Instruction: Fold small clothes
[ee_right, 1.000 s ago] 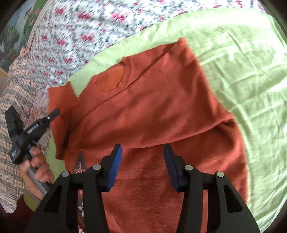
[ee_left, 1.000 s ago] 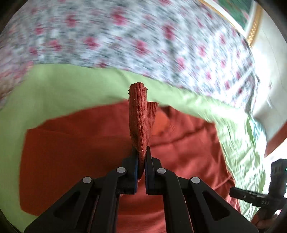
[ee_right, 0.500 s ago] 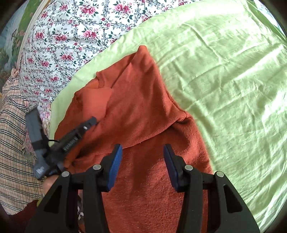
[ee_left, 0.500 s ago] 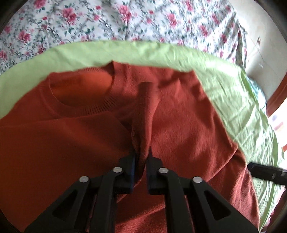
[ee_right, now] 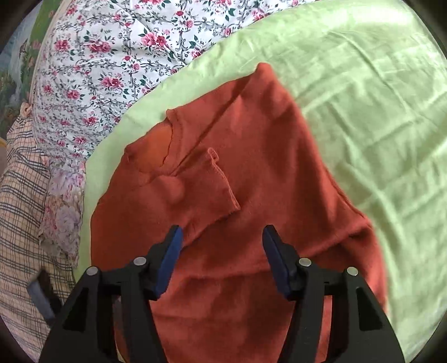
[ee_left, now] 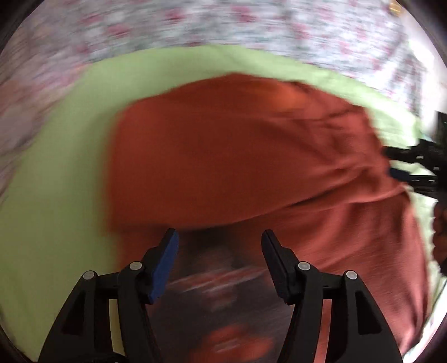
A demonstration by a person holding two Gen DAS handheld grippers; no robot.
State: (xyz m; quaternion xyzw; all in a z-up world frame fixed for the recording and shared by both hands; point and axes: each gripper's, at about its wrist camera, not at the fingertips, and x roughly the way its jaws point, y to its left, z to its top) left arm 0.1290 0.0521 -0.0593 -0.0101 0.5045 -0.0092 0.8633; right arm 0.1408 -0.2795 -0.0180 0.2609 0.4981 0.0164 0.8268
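While the left wrist picture is smeared by motion blur, the left gripper [ee_left: 219,241] is plain enough: its jaws have just been opening and now stand wide, with nothing between the blue pads. Beyond them lies the rust-red sweater [ee_left: 237,156], spread on a light green sheet [ee_left: 56,173]. A fold edge of the sweater runs across just ahead of the fingertips. Past the green sheet is a flowered bedspread [ee_left: 195,22], too blurred to read in detail. At the right edge the black frame of the right gripper [ee_left: 413,167] shows beside the sweater's side.

From the right wrist, the picture is sharp. The right gripper [ee_right: 222,243] has also just been opening; its jaws are wide apart and hold nothing, hovering over the lower part of the sweater [ee_right: 279,173]. One sleeve [ee_right: 206,192] lies folded across the chest, its cuff pointing toward the neckline [ee_right: 159,145]. The sweater rests on the green sheet [ee_right: 377,111], with the flowered bedspread [ee_right: 117,50] behind it and a checked cloth [ee_right: 22,195] at the left edge.
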